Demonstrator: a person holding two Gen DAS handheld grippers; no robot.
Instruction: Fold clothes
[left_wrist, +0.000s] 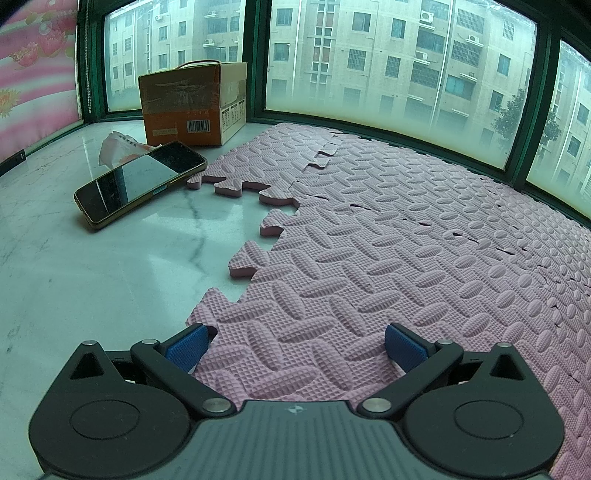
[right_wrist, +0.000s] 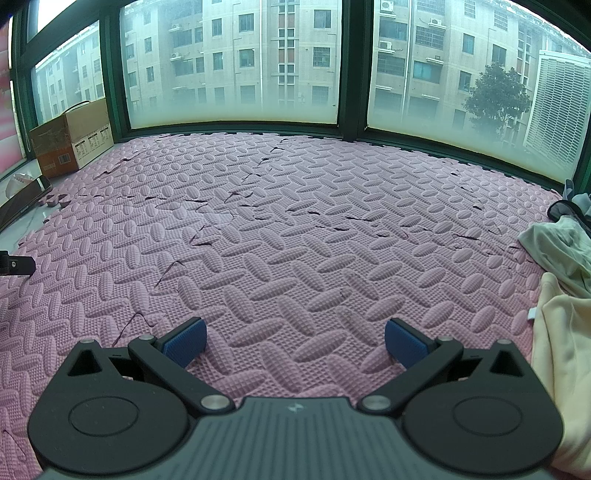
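Observation:
Crumpled clothes lie at the far right of the right wrist view: a pale greenish garment (right_wrist: 557, 247), a cream one (right_wrist: 565, 354) nearer me, and a dark piece (right_wrist: 569, 212) behind them. My right gripper (right_wrist: 295, 341) stands open over the pink foam mat (right_wrist: 295, 221), left of the clothes, with nothing between its blue pads (right_wrist: 186, 341). My left gripper (left_wrist: 295, 343) is also open and empty, low over the mat's (left_wrist: 406, 240) jagged left edge. No clothes show in the left wrist view.
A phone (left_wrist: 140, 182) lies on the marble sill (left_wrist: 92, 277) left of the mat, with a cardboard box (left_wrist: 192, 105) and a white wrapper (left_wrist: 118, 147) behind it. Green-framed windows (right_wrist: 236, 66) wall the far side. A dark object (right_wrist: 16, 264) pokes in at the left edge.

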